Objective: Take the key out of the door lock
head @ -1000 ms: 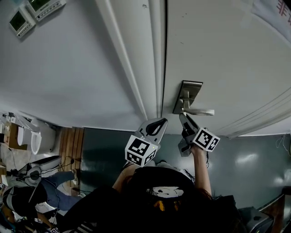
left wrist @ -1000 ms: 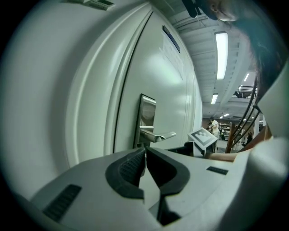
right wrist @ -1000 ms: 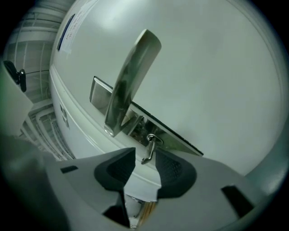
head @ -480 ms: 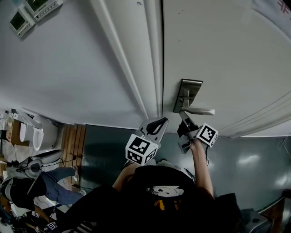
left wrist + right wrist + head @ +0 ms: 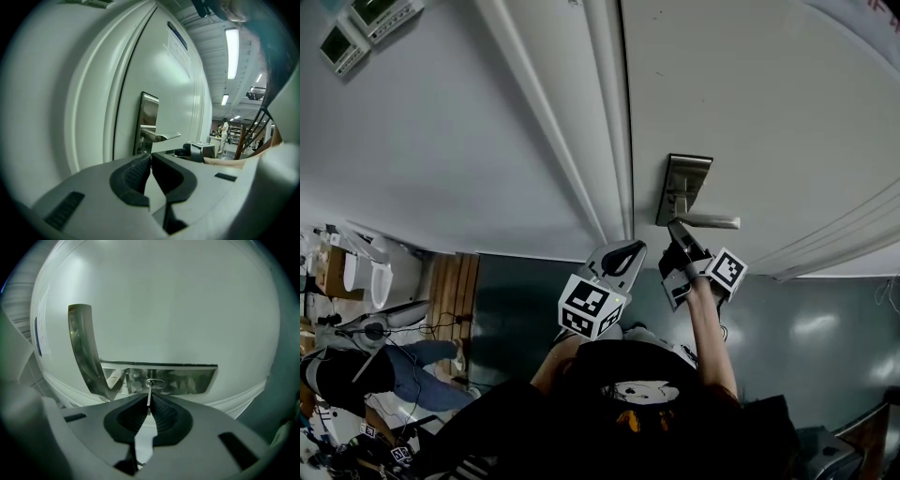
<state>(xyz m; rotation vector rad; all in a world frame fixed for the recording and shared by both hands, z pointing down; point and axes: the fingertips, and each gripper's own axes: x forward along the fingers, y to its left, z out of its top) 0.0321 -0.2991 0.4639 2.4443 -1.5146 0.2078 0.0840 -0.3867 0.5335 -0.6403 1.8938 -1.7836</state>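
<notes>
A steel lock plate [image 5: 682,187] with a lever handle [image 5: 708,221] sits on the white door [image 5: 769,112]. My right gripper [image 5: 675,234] is at the plate, just under the handle. In the right gripper view a thin silver key [image 5: 148,397] sticks out of the keyhole [image 5: 155,383] edge-on. The right gripper [image 5: 148,402] has just been closing, and its jaws now pinch the key's blade. My left gripper [image 5: 628,251] hangs shut and empty beside the door frame, left of the plate. Its tips [image 5: 150,158] meet, with the handle [image 5: 159,136] beyond them.
The white door frame [image 5: 600,122] runs up left of the plate. Two wall control panels [image 5: 370,23] are at top left. Below the door is a dark green floor [image 5: 516,300], with a person [image 5: 356,366] and cables at lower left.
The right gripper's jaws went from wide open to closed on the key, and the gripper rolled at the lock plate. The left gripper kept its place.
</notes>
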